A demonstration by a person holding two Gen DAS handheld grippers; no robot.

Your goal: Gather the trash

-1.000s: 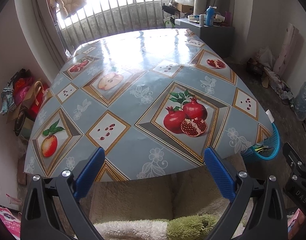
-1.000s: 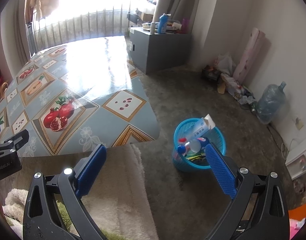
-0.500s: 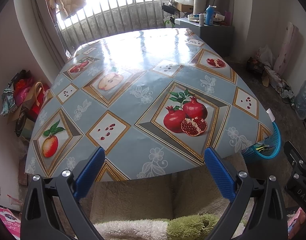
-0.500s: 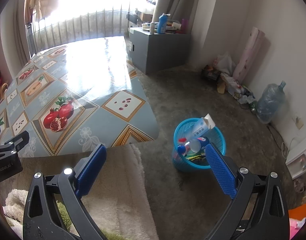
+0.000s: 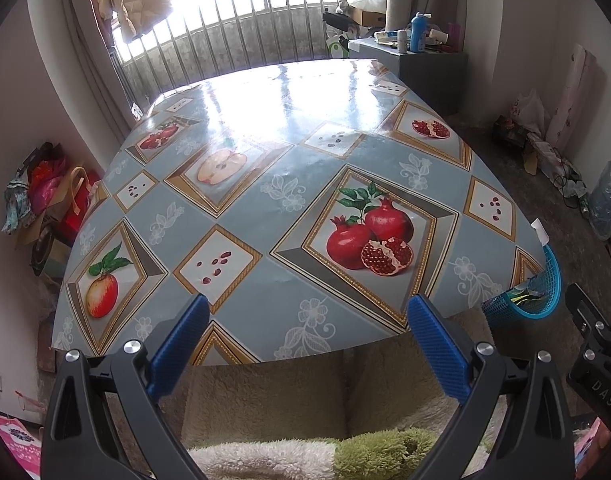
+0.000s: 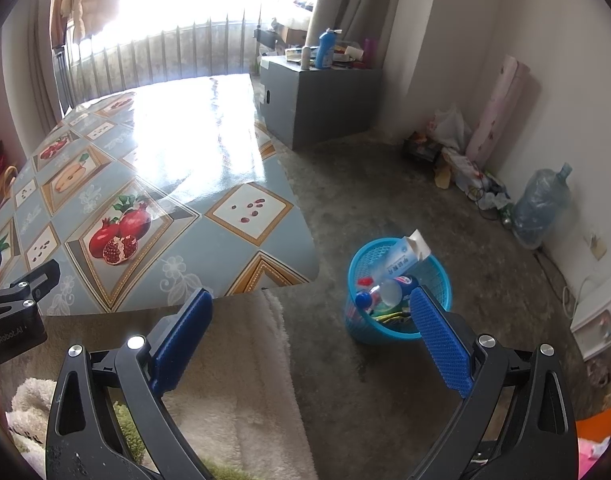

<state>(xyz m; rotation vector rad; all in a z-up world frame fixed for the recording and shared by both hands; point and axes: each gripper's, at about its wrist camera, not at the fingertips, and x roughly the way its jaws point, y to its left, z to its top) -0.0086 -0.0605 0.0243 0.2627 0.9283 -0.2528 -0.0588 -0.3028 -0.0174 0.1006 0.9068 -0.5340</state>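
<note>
Nothing moved, blue basket (image 6: 397,320) beside table (image 6: 225,184), trash inside

Almost no change across three moments. Left wrist view: blue basket (image 5: 541,296) at right edge sits slightly lower in frame than a second ago; right gripper (image 5: 597,360) body at lower right edge likewise a touch lower. Right wrist view: left gripper (image 6: 13,312) body at left edge slightly higher.

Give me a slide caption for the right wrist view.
Open right gripper above a blue plastic basket holding trash.
</note>
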